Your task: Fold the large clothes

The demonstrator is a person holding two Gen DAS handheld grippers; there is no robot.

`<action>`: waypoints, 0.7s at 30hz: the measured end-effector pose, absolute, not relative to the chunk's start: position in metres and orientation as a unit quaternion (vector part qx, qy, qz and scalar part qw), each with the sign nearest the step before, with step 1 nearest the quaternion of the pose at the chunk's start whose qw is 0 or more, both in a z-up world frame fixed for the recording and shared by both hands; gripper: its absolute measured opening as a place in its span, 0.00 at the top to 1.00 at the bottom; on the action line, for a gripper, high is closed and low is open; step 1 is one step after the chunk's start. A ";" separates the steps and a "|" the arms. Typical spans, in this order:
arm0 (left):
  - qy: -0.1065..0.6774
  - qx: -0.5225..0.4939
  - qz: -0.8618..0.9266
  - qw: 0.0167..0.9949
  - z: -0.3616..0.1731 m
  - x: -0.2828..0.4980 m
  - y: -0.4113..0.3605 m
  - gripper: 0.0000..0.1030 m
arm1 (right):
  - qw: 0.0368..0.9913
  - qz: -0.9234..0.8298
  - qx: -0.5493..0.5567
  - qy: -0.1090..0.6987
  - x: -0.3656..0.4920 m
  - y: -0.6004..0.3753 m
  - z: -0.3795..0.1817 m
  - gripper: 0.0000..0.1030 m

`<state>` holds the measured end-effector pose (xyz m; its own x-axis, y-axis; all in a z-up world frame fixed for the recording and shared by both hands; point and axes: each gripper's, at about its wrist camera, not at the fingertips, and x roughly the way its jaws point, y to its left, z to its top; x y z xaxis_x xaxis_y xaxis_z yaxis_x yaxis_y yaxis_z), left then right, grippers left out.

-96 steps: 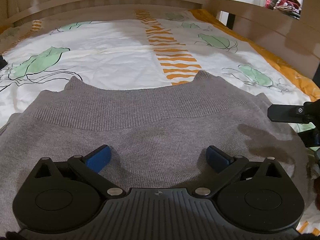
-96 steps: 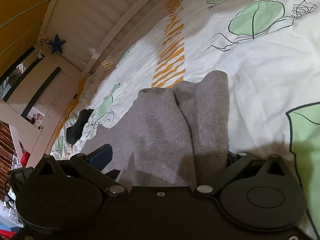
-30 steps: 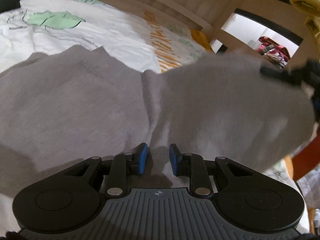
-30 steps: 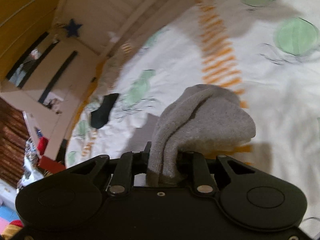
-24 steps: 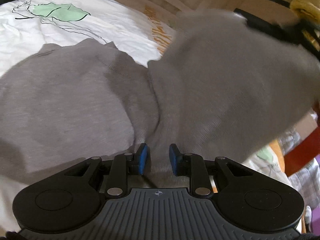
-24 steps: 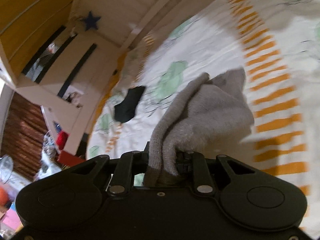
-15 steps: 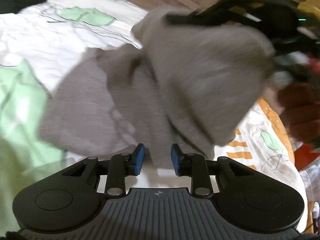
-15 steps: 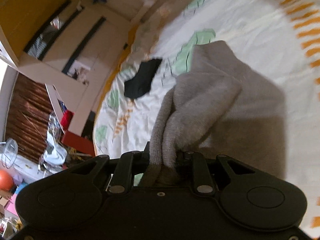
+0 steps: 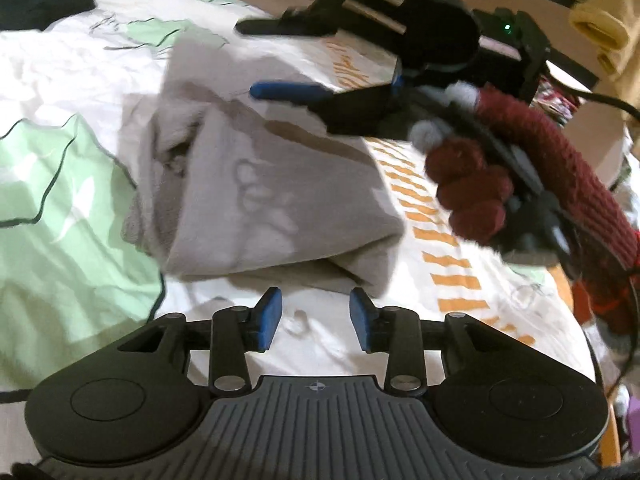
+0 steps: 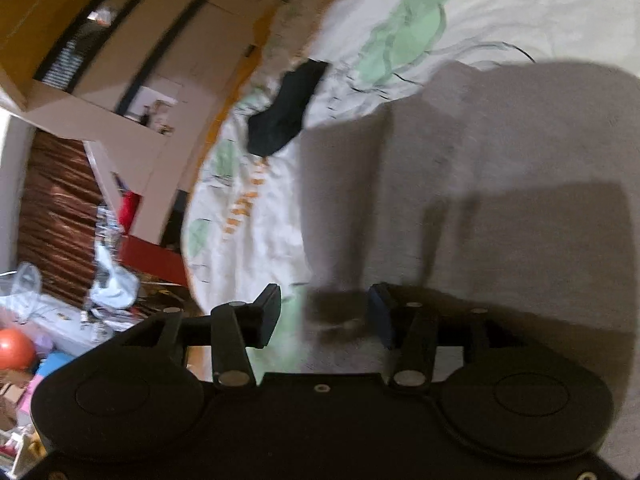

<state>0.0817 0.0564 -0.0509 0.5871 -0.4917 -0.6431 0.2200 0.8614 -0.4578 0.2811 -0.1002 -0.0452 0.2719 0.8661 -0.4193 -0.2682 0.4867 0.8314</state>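
A black garment (image 9: 44, 2) is lying at the far left of the bed (image 9: 60, 208), on its white sheet with green leaves and orange stripes. The grey sweater (image 9: 260, 184) is resting folded in a bundle on the bed's middle, just beyond the left claw (image 9: 316, 318), which is hovering released with nothing between its blue pads. To the right, the right claw (image 9: 280, 60), gripped by a hand in a dark red knitted glove (image 9: 472, 188), is hanging spread apart above the sweater's far edge, empty.
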 end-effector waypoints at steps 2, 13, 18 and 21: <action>0.402 -0.156 -0.220 0.875 -0.045 0.080 0.051 0.65 | 0.737 0.396 0.325 0.441 0.277 -0.114 -0.032 0.41; 0.346 -0.119 -0.188 0.911 -0.027 0.077 0.046 0.57 | 0.835 0.313 0.242 0.383 0.225 -0.210 -0.010 0.39; 0.313 -0.117 -0.109 0.936 -0.022 0.075 0.068 0.42 | 0.844 0.288 0.212 0.399 0.188 -0.223 -0.026 0.39; 0.325 -0.117 -0.093 0.934 -0.029 0.084 0.076 0.42 | 0.837 0.287 0.216 0.412 0.173 -0.222 -0.040 0.39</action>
<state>0.0841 0.0759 -0.0290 0.7716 -0.2504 -0.5847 0.0984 0.9552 -0.2792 0.1728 -0.2224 -0.0403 0.4960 0.6583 -0.5663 -0.3015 0.7421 0.5986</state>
